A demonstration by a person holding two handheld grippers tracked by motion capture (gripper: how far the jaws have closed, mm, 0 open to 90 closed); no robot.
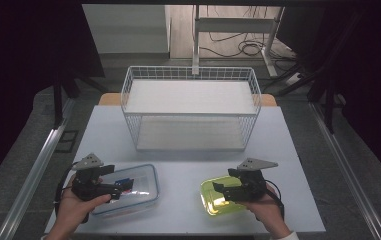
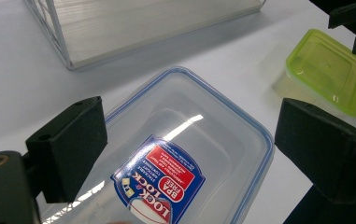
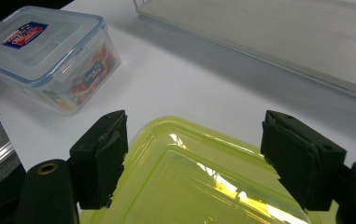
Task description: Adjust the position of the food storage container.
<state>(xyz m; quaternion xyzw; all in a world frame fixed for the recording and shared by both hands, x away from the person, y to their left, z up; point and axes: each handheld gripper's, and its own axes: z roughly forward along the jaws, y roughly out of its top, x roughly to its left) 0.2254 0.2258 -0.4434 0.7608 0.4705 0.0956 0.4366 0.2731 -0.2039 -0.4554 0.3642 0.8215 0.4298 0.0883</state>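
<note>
A clear box with a blue-rimmed lid and a red and blue label [image 1: 137, 186] [image 2: 185, 140] [image 3: 45, 51] lies at the front left of the white table [image 1: 183, 167]. My left gripper [image 1: 119, 188] [image 2: 194, 149] hovers just over its lid, jaws wide apart and touching nothing. A yellow-green lidded box [image 1: 213, 202] [image 2: 327, 70] [image 3: 199, 172] lies at the front right. My right gripper [image 1: 221, 190] [image 3: 201, 158] hangs open over its lid, one jaw towards each side, nothing gripped. The right gripper's jaws also show in the left gripper view [image 2: 353, 23] at the top right.
A white wire basket with two shelf boards [image 1: 190, 107] [image 2: 119, 28] [image 3: 278, 37] stands at the middle back of the table. Bare tabletop lies between the two boxes. Metal rails run along the floor on both sides, and a desk frame with cables [image 1: 243, 45] stands beyond.
</note>
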